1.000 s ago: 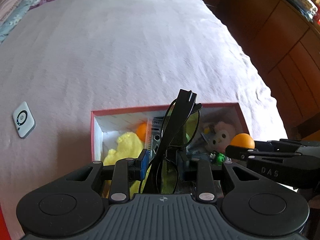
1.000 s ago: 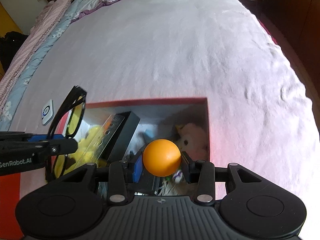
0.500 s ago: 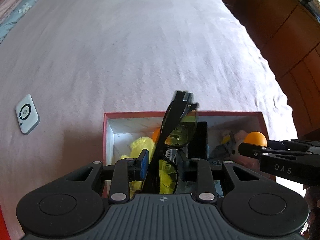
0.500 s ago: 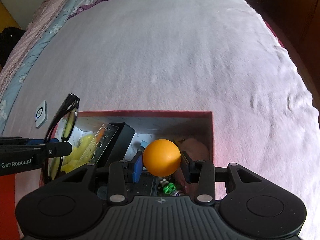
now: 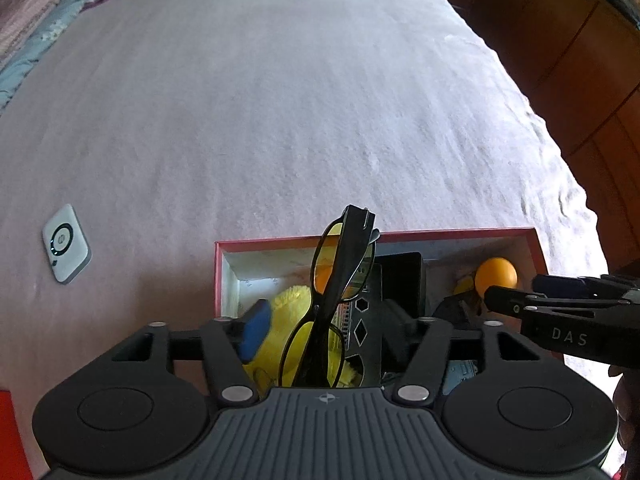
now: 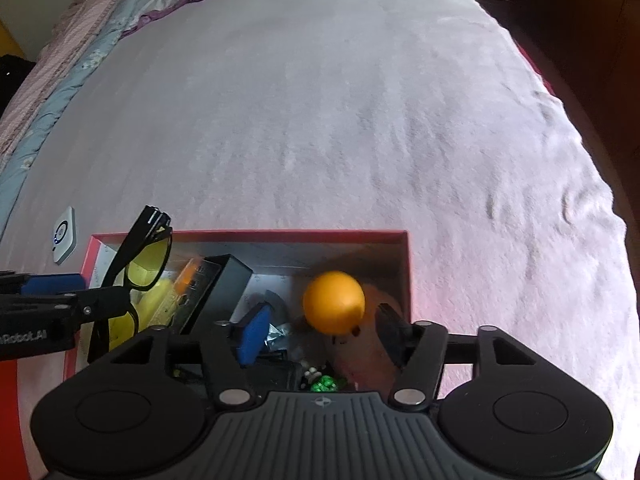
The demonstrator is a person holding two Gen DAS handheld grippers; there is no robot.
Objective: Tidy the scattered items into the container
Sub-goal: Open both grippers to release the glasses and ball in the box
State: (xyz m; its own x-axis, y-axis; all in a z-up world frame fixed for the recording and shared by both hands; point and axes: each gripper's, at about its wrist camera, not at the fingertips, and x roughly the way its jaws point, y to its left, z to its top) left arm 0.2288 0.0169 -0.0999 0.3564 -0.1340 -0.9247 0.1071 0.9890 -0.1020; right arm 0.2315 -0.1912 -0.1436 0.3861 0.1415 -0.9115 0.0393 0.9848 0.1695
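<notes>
Fingers on both of your grippers are spreading over the red-walled cardboard box (image 5: 219,276) that sits on the pale pink bed cover (image 5: 280,112). Your left gripper (image 5: 326,326) points steeply down into the box's left half, and the black-framed glasses with yellow lenses (image 5: 340,280) stand nearly upright between its fingers; the blue pad (image 5: 256,330) on one side is clear of the frame, and the other side also looks clear, so the glasses are no longer pinched. Beneath them lie a fluffy yellow plush toy (image 5: 290,300) and a black rectangular case (image 5: 402,276). Your right gripper (image 6: 320,334) hangs over the box's right half with its fingers opening too; the orange ping-pong ball (image 6: 334,302) sits in the gap just beyond the tips, touching neither the blue pad (image 6: 253,336) nor the black finger (image 6: 390,330) opposite, with the box's far corner behind it. Whether the ball already rests on the contents below you cannot tell from either view. Small green beads (image 6: 326,384) lie loose at the near end of the box. Outside the box, well off to its left on the cover, lies a small white square device with a ring mark (image 5: 65,243). Dark wooden cabinets (image 5: 568,52) line the right side of the bed.
</notes>
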